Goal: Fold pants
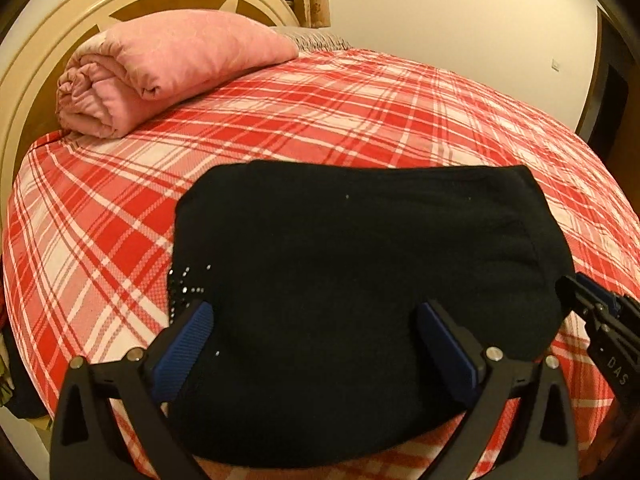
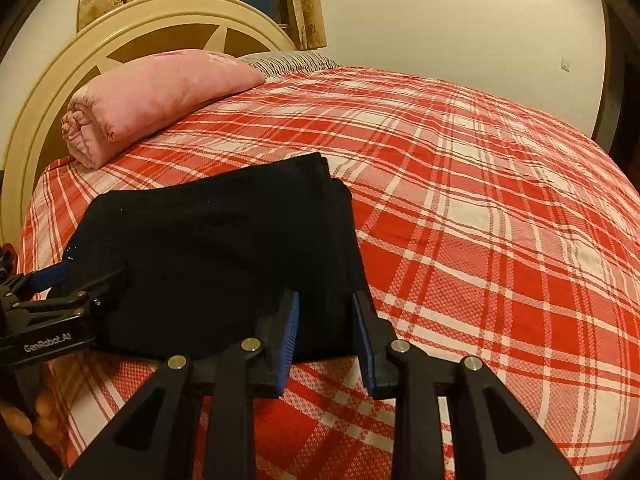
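Folded pants (image 1: 360, 280) on bed (image 1: 400, 112) — tools apart

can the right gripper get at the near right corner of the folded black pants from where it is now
Probably yes. The right gripper is open, its fingers straddling the near right corner of the folded black pants on the plaid bed sheet. Nothing lies between them; the left gripper is over at the opposite edge.
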Demonstrator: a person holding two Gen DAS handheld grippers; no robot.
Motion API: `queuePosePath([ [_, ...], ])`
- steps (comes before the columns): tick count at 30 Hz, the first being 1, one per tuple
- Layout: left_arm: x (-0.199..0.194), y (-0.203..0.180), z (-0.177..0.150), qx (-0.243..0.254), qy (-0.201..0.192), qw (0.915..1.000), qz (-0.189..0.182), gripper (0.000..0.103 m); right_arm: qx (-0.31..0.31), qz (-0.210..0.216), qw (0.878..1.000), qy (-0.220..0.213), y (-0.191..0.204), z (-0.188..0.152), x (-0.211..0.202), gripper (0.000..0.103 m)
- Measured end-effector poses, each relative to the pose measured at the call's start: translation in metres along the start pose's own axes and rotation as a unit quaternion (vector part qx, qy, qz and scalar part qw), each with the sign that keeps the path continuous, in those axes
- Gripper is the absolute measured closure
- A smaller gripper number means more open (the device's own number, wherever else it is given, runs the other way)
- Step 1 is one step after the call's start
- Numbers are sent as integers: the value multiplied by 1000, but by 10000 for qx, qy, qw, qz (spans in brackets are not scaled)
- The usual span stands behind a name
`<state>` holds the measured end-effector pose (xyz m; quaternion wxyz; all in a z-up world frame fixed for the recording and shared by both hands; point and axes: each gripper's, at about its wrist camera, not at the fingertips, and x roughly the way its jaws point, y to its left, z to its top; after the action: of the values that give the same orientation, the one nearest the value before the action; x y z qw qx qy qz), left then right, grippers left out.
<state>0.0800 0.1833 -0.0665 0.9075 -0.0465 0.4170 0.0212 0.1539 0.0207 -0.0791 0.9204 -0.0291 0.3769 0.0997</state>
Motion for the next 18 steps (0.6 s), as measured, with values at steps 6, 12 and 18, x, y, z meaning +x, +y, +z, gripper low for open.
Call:
queuePosePath([
  [6,-21,4,-19,31,-11,9999,102,0,318,151,9994,62,-14,-1,3,58],
  [12,-37,52,-27,-601,-56,9982,6,0,782,326,9963,147,-30,-5,7,43],
  [18,-34,91,-7,-849,-195,9960,176,0,423,-44,9991,24,-17,-4,2,43],
])
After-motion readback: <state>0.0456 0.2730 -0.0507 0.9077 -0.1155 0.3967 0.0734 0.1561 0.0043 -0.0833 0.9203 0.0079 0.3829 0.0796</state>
